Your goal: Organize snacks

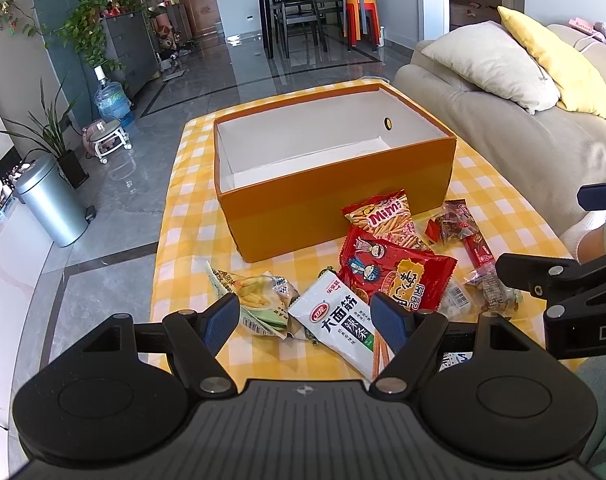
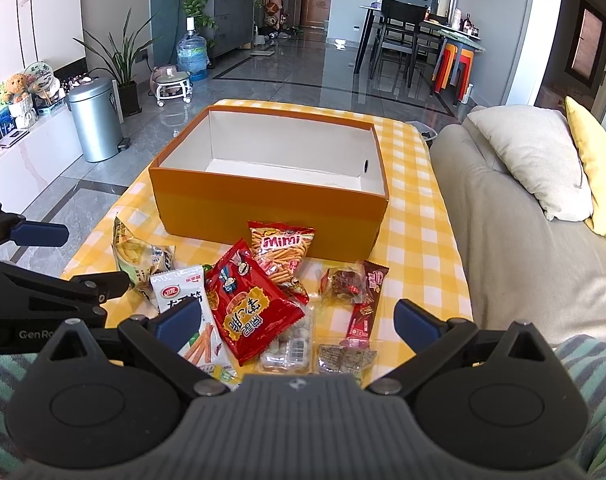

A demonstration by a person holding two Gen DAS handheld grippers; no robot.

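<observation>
An open orange box [image 1: 335, 212] [image 2: 263, 208] with a bare white inside stands on the yellow checked tablecloth [image 1: 191, 232] [image 2: 415, 240]. Several snack packets lie in front of it: a green fries bag [image 1: 255, 292] [image 2: 137, 254], a white packet [image 1: 339, 320] [image 2: 183, 292], a big red packet [image 1: 391, 272] [image 2: 247, 308], a Mimi bag [image 1: 383, 216] [image 2: 283, 248] and dark red sweets [image 1: 459, 224] [image 2: 351, 284]. My left gripper [image 1: 307, 320] is open above the white packet. My right gripper [image 2: 299, 318] is open above the red packet and clear packs [image 2: 287, 348].
A beige sofa [image 1: 523, 140] [image 2: 503, 240] with cushions runs along the table's right side. A metal bin [image 1: 51, 200] [image 2: 97, 124] and plants stand on the floor to the left. A dining table [image 1: 303, 4] with chairs is far behind.
</observation>
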